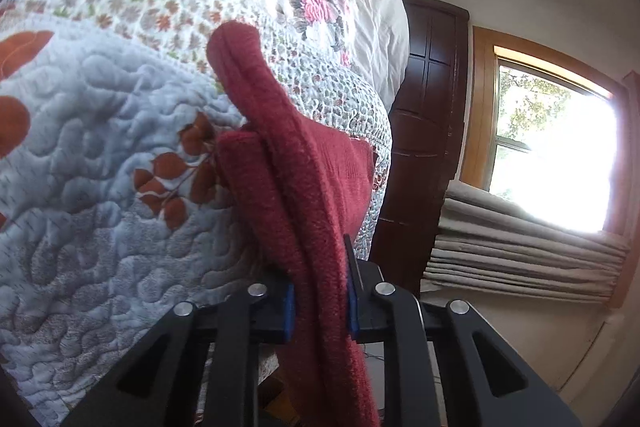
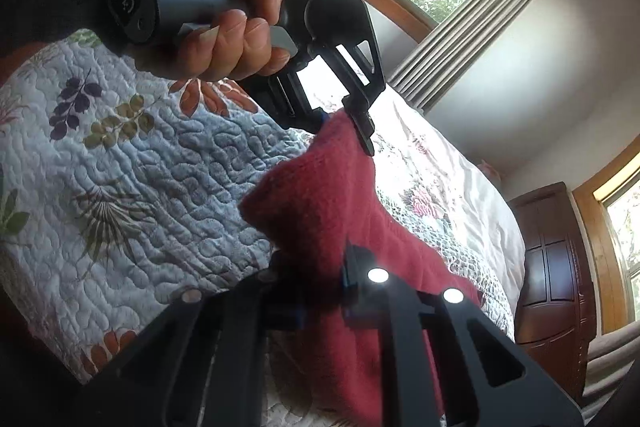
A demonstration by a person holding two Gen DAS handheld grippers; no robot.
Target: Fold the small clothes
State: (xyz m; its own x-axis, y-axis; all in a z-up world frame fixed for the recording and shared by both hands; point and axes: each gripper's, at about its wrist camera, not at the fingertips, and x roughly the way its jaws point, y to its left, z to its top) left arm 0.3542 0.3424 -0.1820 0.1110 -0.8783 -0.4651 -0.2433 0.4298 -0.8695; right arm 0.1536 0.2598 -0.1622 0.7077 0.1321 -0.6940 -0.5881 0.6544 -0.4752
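Quilt (image 1: 100,155) on bed by window (image 1: 552,147); both tools clamp red garment (image 1: 304,163).

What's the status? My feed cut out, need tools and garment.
Left tool shut on red knit garment. Right tool shut on it too. Garment lifted over quilted bedspread. Nothing in the way.

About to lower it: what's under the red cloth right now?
Under the red cloth lies the quilt on the bed. Both grippers, left and right, clamp the cloth. The patch it covers is hidden.
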